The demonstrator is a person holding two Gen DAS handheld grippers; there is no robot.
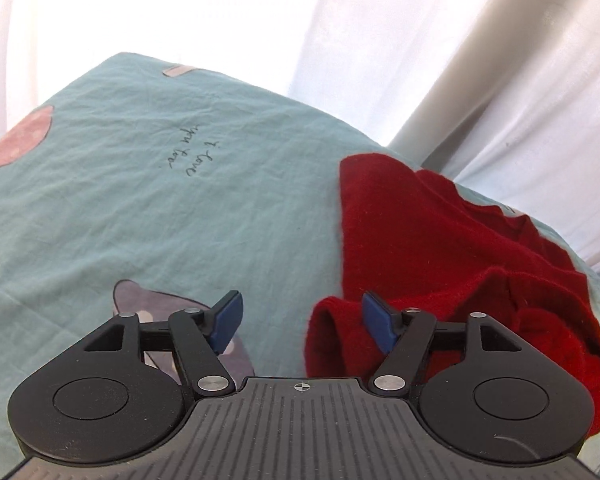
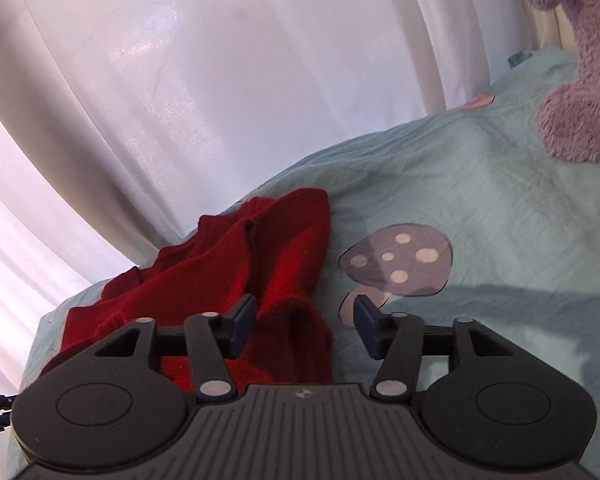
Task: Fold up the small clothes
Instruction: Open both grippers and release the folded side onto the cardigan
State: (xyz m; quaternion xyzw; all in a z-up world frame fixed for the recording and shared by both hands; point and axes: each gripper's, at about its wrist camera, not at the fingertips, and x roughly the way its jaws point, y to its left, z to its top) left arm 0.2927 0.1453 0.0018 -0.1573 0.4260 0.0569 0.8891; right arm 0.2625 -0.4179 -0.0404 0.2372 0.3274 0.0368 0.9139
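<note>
A small red knit garment [image 1: 440, 248] lies crumpled on a light teal bedsheet [image 1: 160, 208], at the right of the left wrist view. My left gripper [image 1: 302, 322] is open and empty, its right finger over the garment's near rolled edge. In the right wrist view the same garment [image 2: 260, 264] lies left of centre. My right gripper [image 2: 304, 330] is open and empty, with the garment's near edge lying between and below its jaws.
The sheet carries a printed mushroom [image 2: 400, 264] and handwriting [image 1: 194, 154]. A purple plush toy [image 2: 580, 80] sits at the far right on the bed. White curtains [image 2: 220, 80] hang behind the bed edge.
</note>
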